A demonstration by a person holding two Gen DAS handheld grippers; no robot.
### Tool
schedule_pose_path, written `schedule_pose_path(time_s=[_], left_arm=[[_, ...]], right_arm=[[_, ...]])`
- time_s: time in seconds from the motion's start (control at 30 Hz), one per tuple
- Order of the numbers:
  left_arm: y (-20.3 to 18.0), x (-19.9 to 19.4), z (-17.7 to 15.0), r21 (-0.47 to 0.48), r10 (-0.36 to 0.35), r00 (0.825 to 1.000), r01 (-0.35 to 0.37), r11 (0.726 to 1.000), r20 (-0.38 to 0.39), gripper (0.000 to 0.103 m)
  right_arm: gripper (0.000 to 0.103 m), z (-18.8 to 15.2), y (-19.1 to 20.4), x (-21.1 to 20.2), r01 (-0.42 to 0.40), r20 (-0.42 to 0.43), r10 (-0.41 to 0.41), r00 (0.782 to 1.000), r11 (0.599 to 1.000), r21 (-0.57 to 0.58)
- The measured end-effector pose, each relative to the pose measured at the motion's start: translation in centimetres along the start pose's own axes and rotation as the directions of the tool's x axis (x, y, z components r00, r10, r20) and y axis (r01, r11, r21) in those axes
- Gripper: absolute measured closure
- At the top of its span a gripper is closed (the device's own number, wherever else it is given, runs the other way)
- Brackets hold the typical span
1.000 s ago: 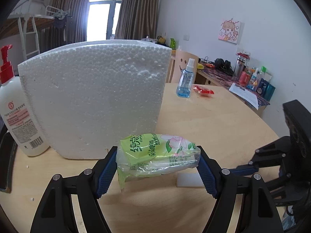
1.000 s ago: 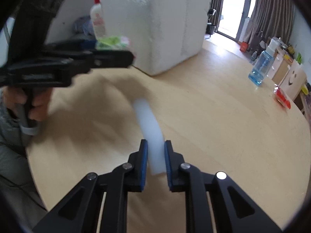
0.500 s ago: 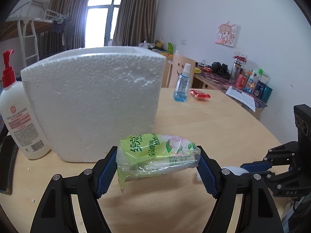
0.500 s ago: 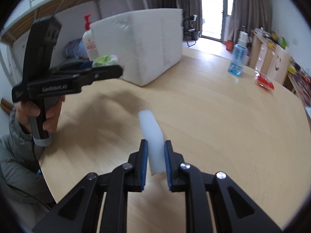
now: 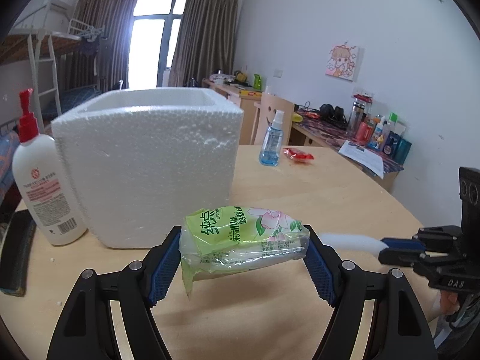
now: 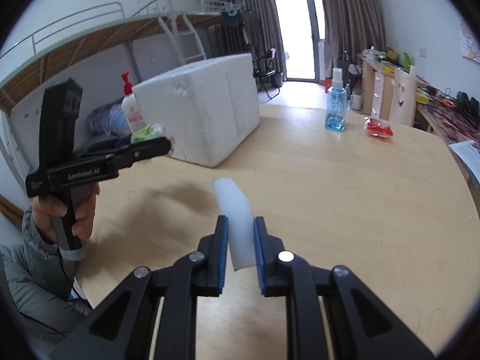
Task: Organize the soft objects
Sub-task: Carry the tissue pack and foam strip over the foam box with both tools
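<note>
My left gripper (image 5: 244,253) is shut on a green tissue pack (image 5: 240,240) and holds it above the round wooden table (image 5: 315,189), just in front of the white foam box (image 5: 150,165). My right gripper (image 6: 240,240) is shut on a white foam strip (image 6: 235,210), lifted over the table. In the right wrist view the left gripper (image 6: 150,147) with the tissue pack (image 6: 148,130) is at the left, near the foam box (image 6: 207,111). In the left wrist view the right gripper (image 5: 399,247) holds the strip (image 5: 351,241) at the right.
A white lotion bottle with a red pump (image 5: 42,180) stands left of the box. A blue spray bottle (image 5: 271,141) and a red packet (image 5: 298,154) lie at the table's far side. A dark object (image 5: 18,249) lies at the left edge. Papers (image 5: 363,156) sit at the far right.
Both grippers have risen with their loads. The foam box's open top now shows in the left wrist view. The white strip has been lifted well above the table.
</note>
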State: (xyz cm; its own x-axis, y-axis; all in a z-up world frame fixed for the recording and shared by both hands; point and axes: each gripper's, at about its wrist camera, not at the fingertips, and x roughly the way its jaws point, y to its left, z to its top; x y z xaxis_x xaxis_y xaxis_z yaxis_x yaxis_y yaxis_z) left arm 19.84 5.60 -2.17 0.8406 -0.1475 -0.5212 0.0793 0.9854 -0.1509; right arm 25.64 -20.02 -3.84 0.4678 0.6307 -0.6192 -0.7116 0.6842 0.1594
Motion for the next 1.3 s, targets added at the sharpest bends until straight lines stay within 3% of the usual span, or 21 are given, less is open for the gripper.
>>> schedule_pose_path(time_s=[0.27,0.57,0.97,1.3], left_arm=[[-0.9,-3.4,-1.0,0.051,-0.013,0.999,0.011,0.999,0.037,0.026],[-0.8,-7.5,-1.7,0.097,0.015,0.993,-0.026,0.995,0.115,0.026],[-1.2,-11.8,-2.8,0.092,0.070,0.978,-0.090,0.992,0.197,0.026],[-2.5,-14.3,-4.0,0.102,0.118,0.964,-0.146,0.984,0.240,0.026]], right_arm=[[0.083,-0.2,0.9,-2.2,0.008,0.104,-0.018,0.994,0.995,0.096],[0.083,-0.1,3.4,-3.9,0.017,0.202,-0.047,0.978,0.989,0.145],[0.083,-0.5,7.1,-6.0,-0.017,0.287,-0.017,0.958,0.993,0.115],[0.083,-1.3,10.0,-7.5,0.058,0.340,-0.078,0.937,0.996,0.069]])
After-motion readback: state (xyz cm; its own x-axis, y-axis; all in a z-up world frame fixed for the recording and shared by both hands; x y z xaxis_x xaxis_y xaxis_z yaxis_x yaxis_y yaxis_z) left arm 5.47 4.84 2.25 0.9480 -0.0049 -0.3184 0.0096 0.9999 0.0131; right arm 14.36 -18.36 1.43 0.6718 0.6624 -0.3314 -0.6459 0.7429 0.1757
